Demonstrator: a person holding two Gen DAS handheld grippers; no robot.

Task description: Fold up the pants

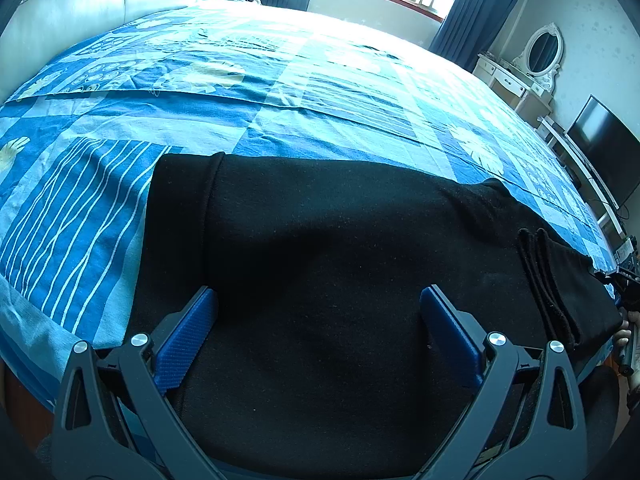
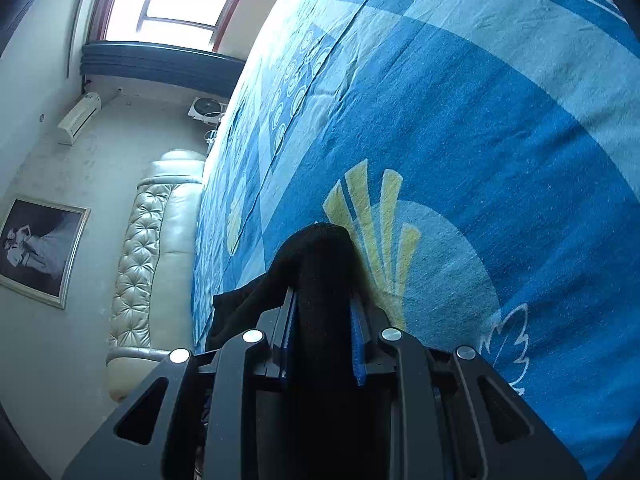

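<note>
A wide bed (image 1: 280,92) covered in a blue patchwork-print sheet carries the black knit fabric pants (image 1: 340,264), which lie spread flat along its near edge, one end folded over in layers toward the near right corner. The left gripper (image 1: 318,308) hovers over the pants with its blue fingers (image 1: 188,344) spread wide and empty. The right gripper (image 2: 322,316) has its fingers narrowed onto a bunched fold of the pants (image 2: 320,272).

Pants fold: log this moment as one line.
pants: flat on bed | left gripper: open above pants | right gripper: shut on pants
</note>
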